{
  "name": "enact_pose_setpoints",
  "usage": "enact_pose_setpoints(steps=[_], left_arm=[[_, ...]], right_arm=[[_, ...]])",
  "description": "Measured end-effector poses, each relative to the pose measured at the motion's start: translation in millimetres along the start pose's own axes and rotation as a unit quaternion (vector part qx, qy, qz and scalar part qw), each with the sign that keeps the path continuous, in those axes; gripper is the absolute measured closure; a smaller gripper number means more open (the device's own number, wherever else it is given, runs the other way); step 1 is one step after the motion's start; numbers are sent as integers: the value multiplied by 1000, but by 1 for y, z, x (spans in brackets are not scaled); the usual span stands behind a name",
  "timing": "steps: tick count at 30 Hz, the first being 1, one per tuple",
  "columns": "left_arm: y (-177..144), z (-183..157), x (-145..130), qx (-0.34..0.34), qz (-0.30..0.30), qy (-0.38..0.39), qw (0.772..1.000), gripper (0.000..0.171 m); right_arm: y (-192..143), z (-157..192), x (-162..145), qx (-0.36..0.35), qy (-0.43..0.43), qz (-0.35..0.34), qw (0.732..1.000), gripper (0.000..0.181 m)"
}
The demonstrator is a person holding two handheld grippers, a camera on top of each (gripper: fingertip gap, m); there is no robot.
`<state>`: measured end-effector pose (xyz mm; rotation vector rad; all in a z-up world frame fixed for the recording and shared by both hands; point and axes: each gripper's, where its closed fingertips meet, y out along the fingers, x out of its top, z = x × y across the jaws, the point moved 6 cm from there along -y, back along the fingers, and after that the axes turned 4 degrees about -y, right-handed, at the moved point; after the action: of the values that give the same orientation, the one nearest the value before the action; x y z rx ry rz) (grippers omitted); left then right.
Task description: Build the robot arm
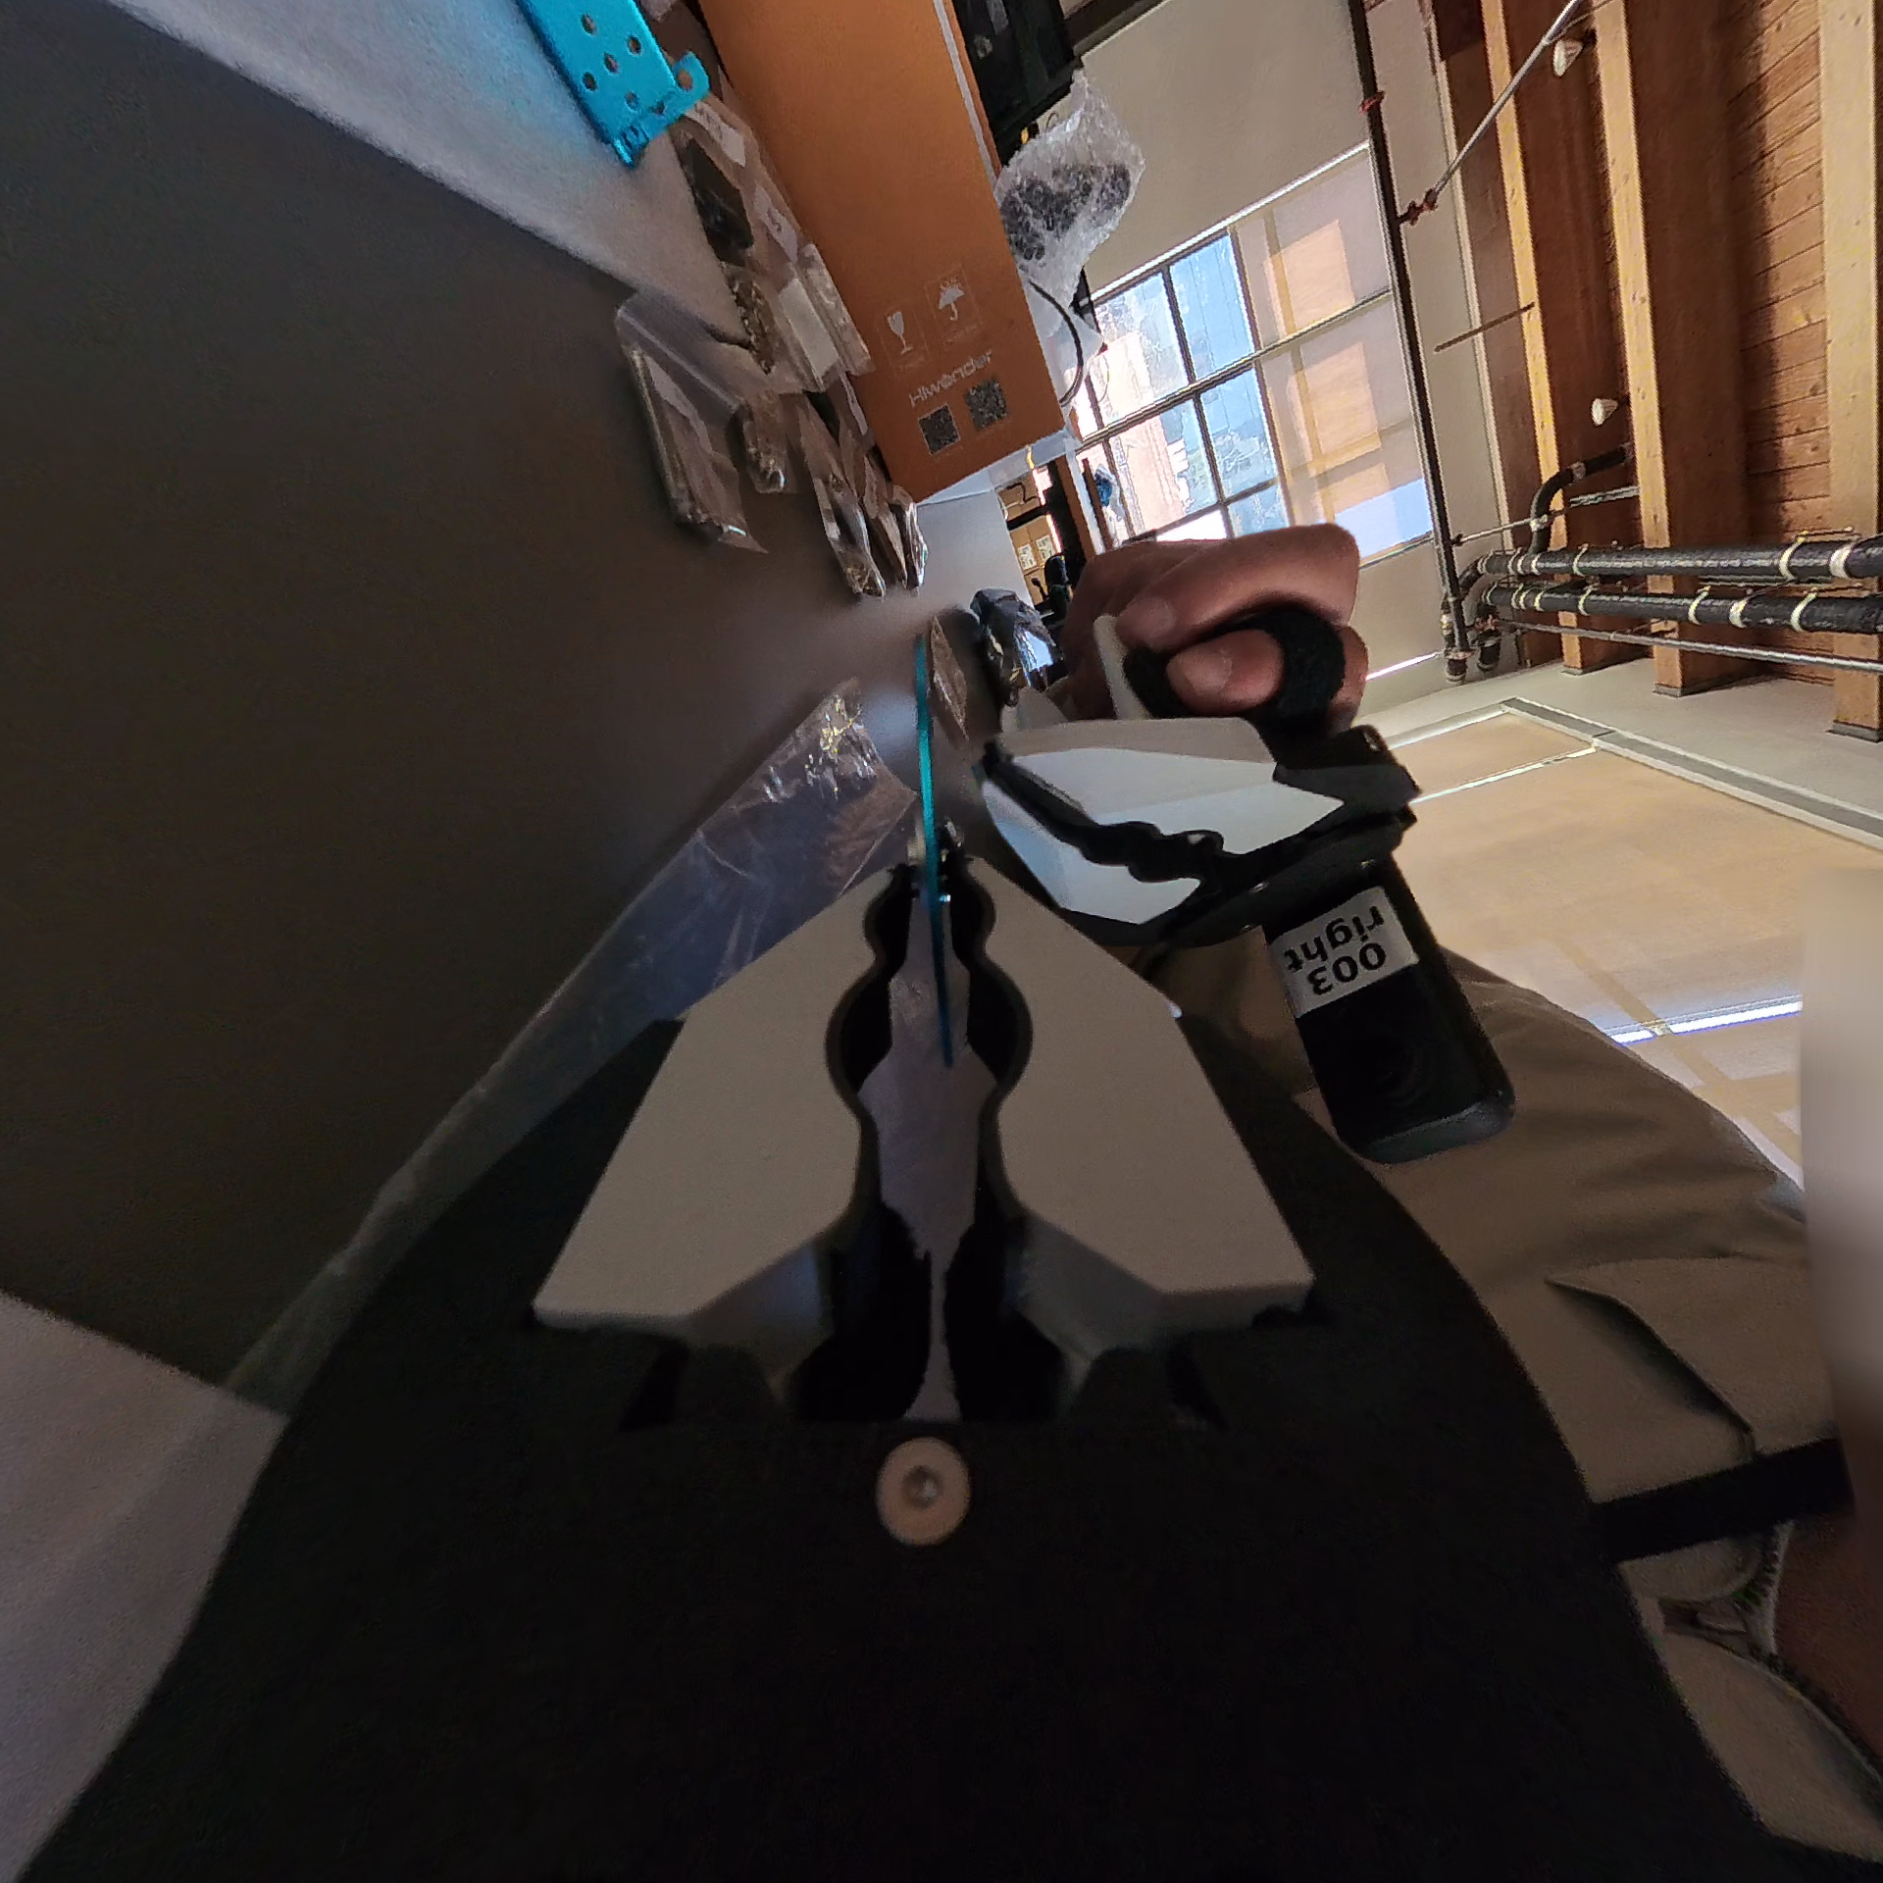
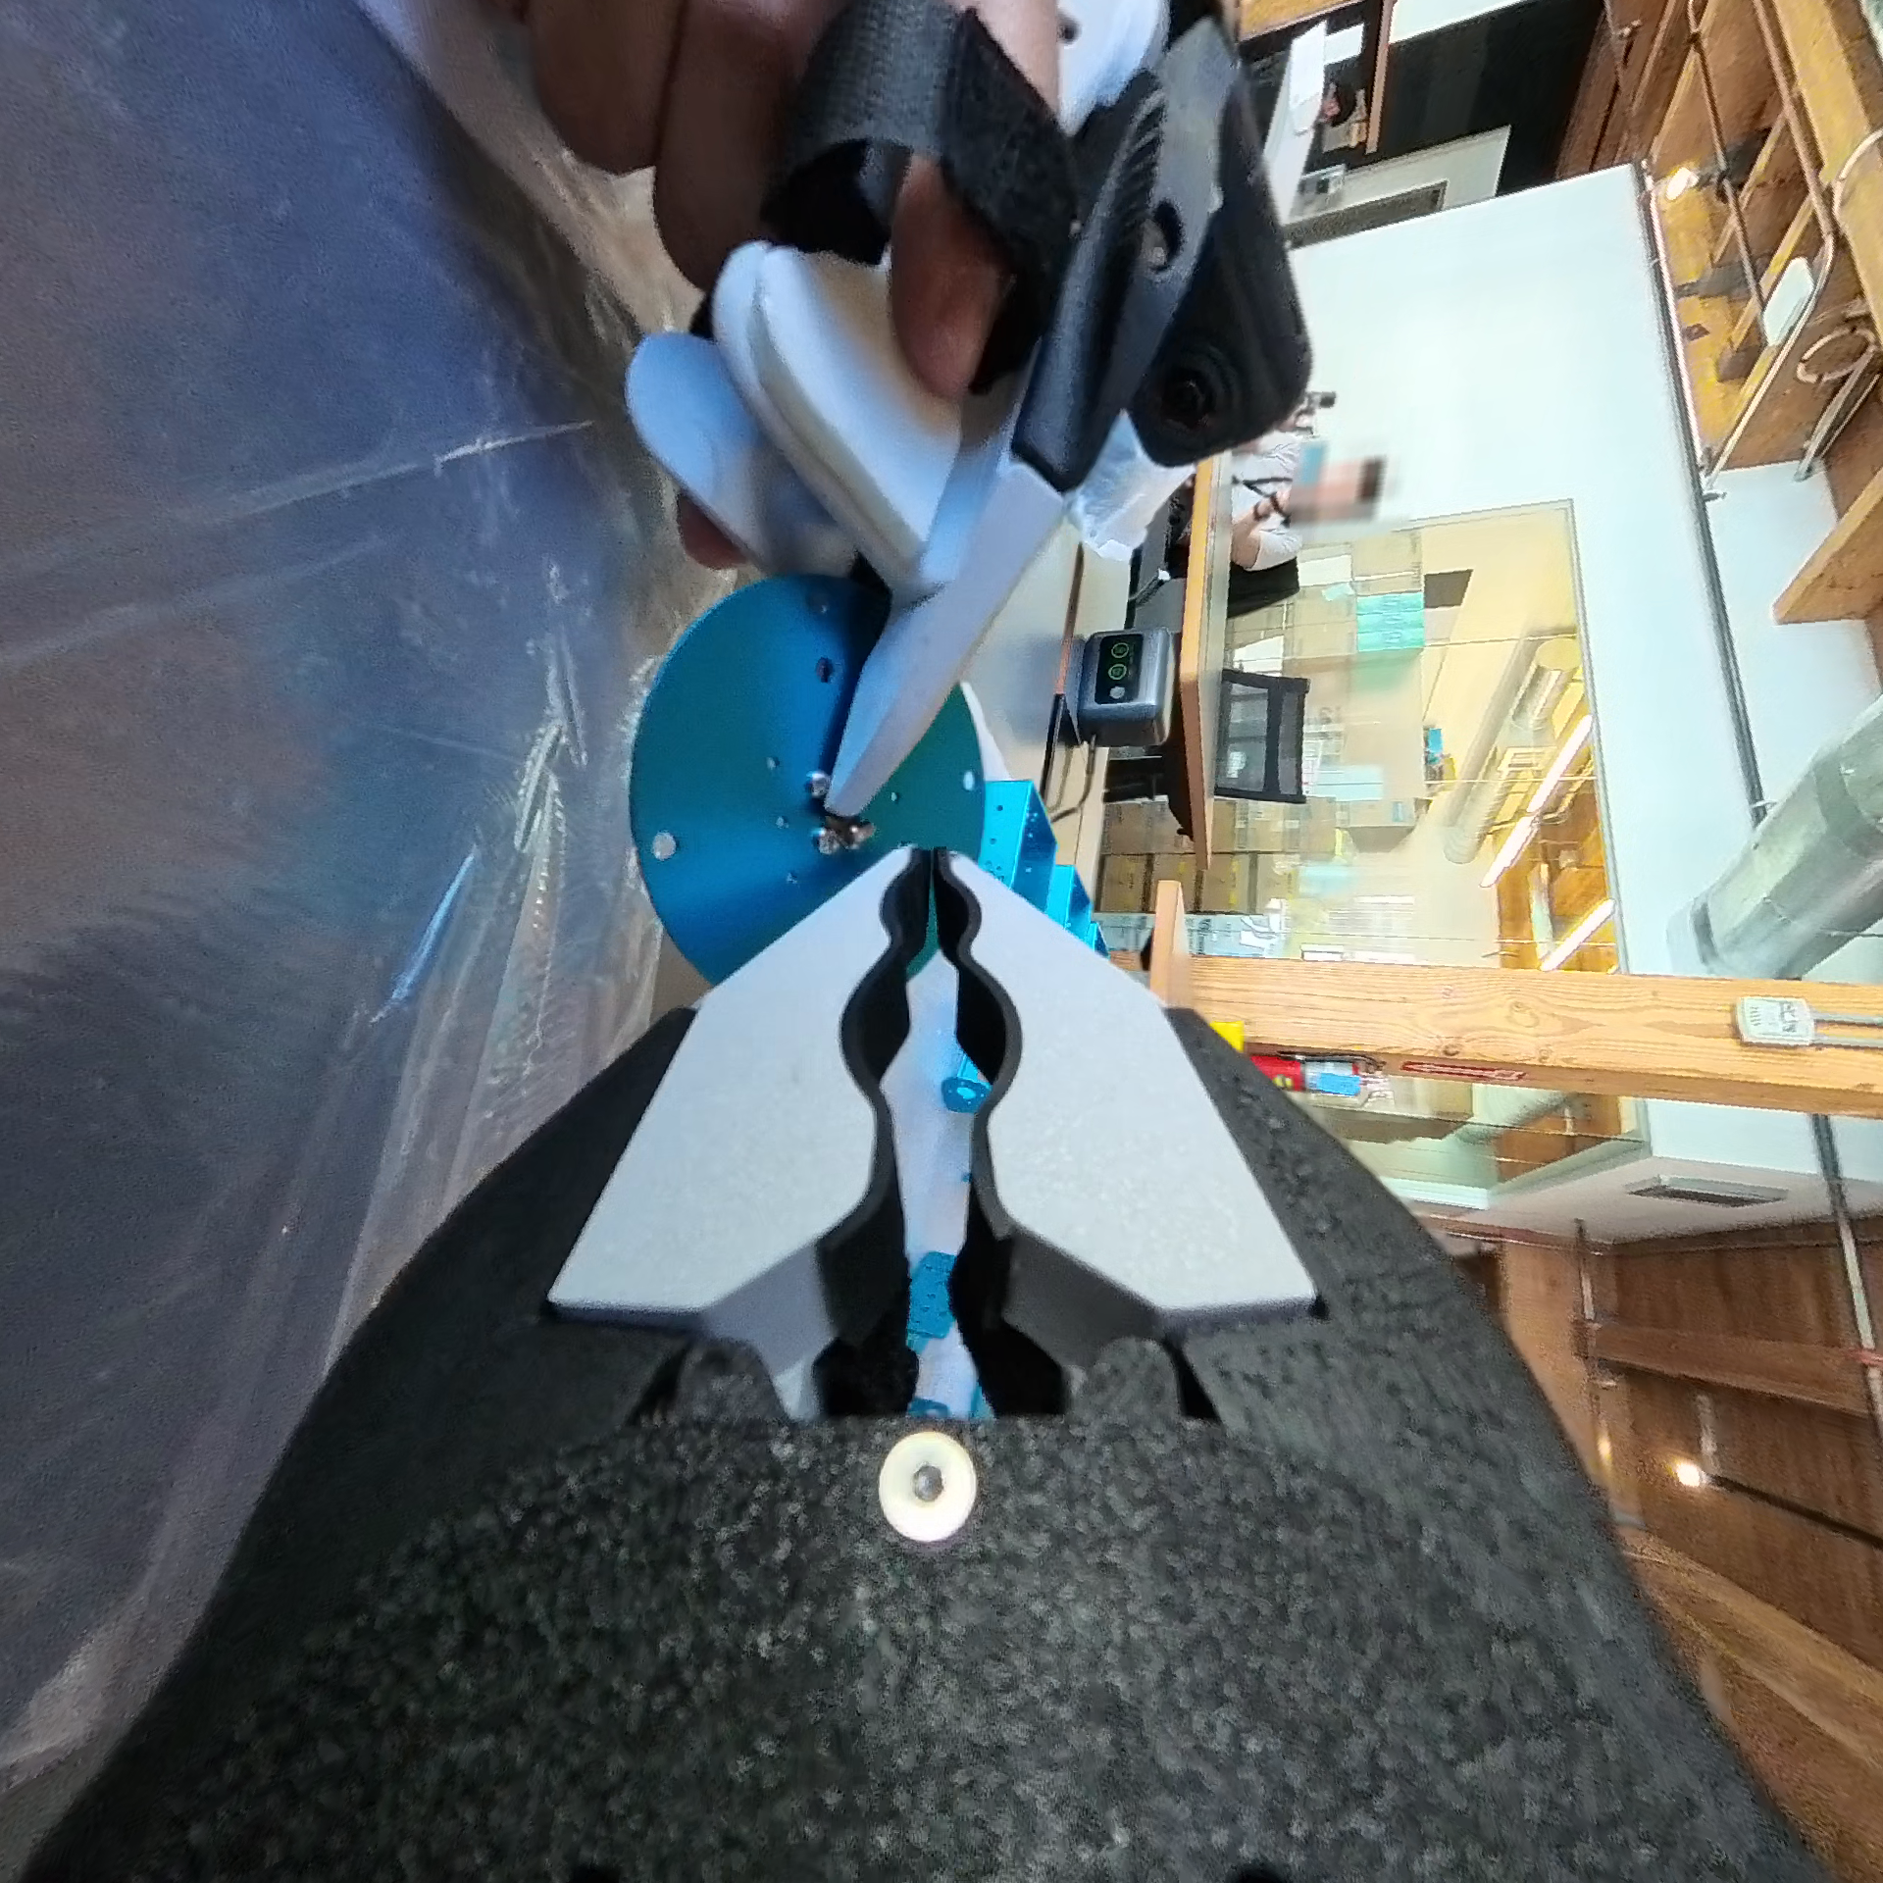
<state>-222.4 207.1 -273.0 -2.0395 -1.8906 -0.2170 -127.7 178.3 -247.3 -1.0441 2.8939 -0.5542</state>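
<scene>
My left gripper (image 1: 932, 876) is shut on a thin blue metal disc (image 1: 925, 734), seen edge-on between its fingertips. In the right wrist view the disc (image 2: 744, 734) faces the camera, with small holes and a cluster of small silver screws (image 2: 838, 830) near its middle. The left gripper (image 2: 844, 800) comes in from above and clamps the disc beside those screws. My right gripper (image 2: 932, 866) has its jaws closed, with the tips at the disc's lower right rim. It also shows in the left wrist view (image 1: 983, 774), tips just beside the disc's face. Whether it pinches anything small is hidden.
On the grey table (image 1: 306, 611) lie several clear bags of hardware (image 1: 693, 438), a blue perforated bracket (image 1: 611, 71), an orange cardboard box (image 1: 866, 255) and a bubble-wrap bag (image 1: 1070, 194). A clear plastic bag (image 2: 306, 713) is close by. More blue brackets (image 2: 1019, 846) lie behind the disc. My two grippers' fingertips are within a few centimetres of each other.
</scene>
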Motion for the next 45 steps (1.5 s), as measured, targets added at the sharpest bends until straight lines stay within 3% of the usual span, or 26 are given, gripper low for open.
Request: enact_pose_setpoints(steps=[12,15,21,25,32,45], left_arm=[[-2,1,2,-12,-6,-16,1000,165],[-2,1,2,-15,-6,-18,1000,165],[-1,0,1,-13,-1,-11,1000,165],[-1,-1,1,-14,0,-11,1000,164],[0,-1,0,-14,4,-7,1000,165],[1,-1,-2,-7,9,-1,1000,165]], right_arm=[[-11,-15,-4,66,161,-86,981,172],[-13,-12,-4,120,210,-115,963,172],[-11,-13,-11,157,288,-139,935,181],[-7,-10,-14,192,335,-150,910,178],[0,-2,-17,226,373,-156,886,176],[2,-1,-18,220,373,-157,887,180]])
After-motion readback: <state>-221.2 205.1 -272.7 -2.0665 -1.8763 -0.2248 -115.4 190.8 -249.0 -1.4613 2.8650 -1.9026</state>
